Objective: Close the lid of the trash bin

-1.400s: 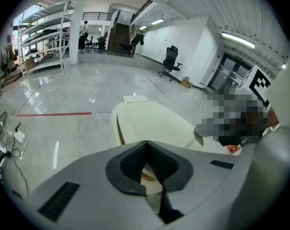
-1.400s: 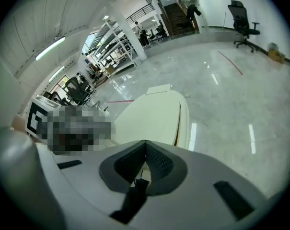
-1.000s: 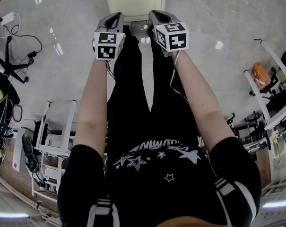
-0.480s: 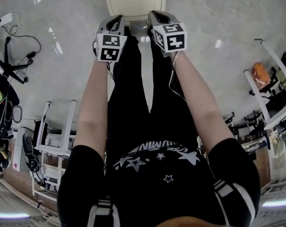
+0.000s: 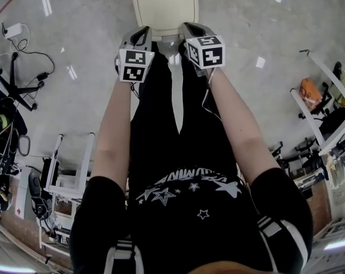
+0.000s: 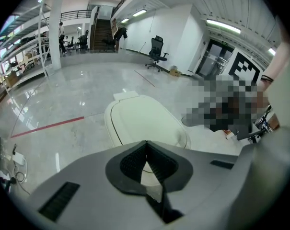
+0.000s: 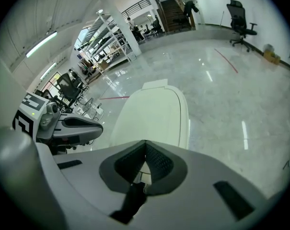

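Note:
The cream trash bin [image 5: 164, 4] stands on the grey floor straight ahead of the person, and its lid [image 6: 145, 121] lies flat down on the body. My left gripper [image 5: 140, 32] and right gripper [image 5: 189, 27] are held side by side at the bin's near edge, above the lid [image 7: 154, 114]. In the left gripper view the jaws [image 6: 146, 143] meet at their tips with nothing between them. The right gripper [image 7: 145, 142] is likewise shut and empty. The right gripper view also shows the left gripper [image 7: 63, 126] at its left.
The person's black-clad legs and torso fill the middle of the head view. A white rack [image 5: 69, 170] and cables [image 5: 24, 44] lie at the left, more racks [image 5: 326, 119] at the right. A red floor line [image 6: 49, 126] and an office chair [image 6: 156, 51] lie beyond the bin.
More of the bin's lid shows at the top of the head view now, and both grippers sit slightly lower in the picture. They stay shut, side by side.

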